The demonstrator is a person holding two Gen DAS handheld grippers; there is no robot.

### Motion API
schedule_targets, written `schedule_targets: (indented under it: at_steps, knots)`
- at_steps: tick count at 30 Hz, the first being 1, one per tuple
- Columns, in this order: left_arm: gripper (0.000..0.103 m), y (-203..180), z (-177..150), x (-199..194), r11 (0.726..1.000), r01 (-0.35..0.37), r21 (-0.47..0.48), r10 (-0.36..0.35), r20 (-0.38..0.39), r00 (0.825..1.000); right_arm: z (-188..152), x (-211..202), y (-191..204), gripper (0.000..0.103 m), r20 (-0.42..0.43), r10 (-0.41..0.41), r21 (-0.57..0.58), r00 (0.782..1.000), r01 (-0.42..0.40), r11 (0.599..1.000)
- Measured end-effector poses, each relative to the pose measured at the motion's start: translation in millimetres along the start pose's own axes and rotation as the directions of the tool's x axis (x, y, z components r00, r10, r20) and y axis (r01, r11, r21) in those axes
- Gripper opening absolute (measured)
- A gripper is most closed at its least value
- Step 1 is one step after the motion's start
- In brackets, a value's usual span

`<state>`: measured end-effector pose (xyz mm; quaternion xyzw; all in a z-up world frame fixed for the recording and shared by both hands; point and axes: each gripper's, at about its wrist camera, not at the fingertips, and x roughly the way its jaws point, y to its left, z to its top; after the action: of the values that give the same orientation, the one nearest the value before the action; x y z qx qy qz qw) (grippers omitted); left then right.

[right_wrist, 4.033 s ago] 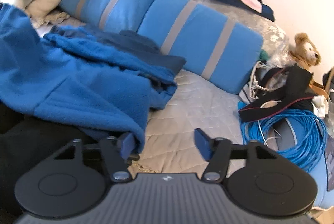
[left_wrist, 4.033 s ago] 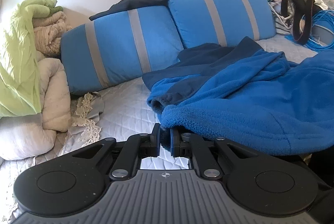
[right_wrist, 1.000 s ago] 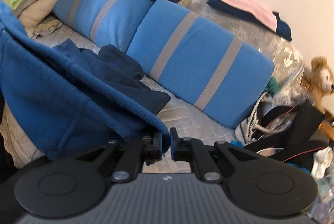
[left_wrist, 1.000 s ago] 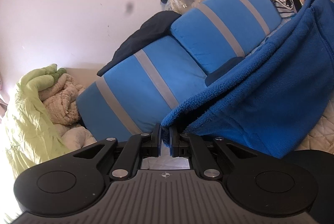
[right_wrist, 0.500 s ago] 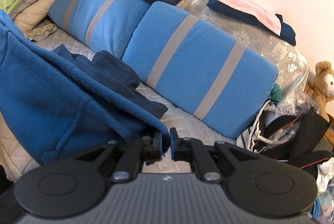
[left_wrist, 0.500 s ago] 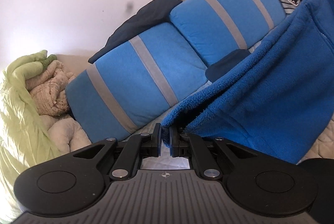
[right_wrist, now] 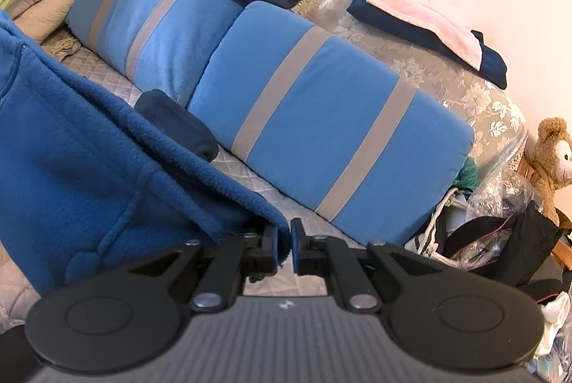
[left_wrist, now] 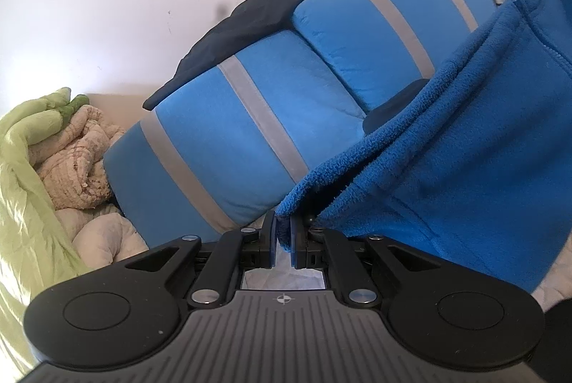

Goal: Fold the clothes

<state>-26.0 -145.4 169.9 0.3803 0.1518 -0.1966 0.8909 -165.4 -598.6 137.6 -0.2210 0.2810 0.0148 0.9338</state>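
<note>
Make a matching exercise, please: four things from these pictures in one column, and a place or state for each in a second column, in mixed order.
1. blue fleece garment
2. teddy bear
3. pink cloth
4. green blanket

A. on a folded navy garment
B. on the beige bedding pile
C. beside the black bag
D. pinched by both grippers

Pairs: 1-D, 2-C, 3-A, 4-B

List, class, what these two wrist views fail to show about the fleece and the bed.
- Fleece: its lower part, cut off by the left view's edge and hidden by the left gripper.
- Fleece collar or sleeves: cut off at the left edge of the right view, beyond the right gripper.
- Mattress: mostly hidden by fleece and pillows.
</note>
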Motion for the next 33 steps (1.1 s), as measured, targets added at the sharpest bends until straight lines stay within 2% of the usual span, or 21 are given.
schedule_targets:
  at_steps: [12,23,33]
  knots:
    - [0.008,-4.9,20.5,51.4,0.998,-0.008,0.063,0.011,-0.042,0.999,6.5,56.1,-13.3,0.018,-0.030,0.002,-0.017,1.000,-0.002,1.000]
    - [0.008,-15.1,19.6,109.7,0.993,0.005,0.121,0.008,-0.102,0.995,2.9,105.5,-10.9,0.021,-0.073,0.006,-0.095,0.997,-0.013,0.995]
    - [0.008,-17.0,24.2,158.0,0.988,0.013,0.154,0.011,-0.154,0.988,10.2,153.2,-11.5,0.022,-0.094,-0.005,-0.121,0.996,-0.006,0.993]
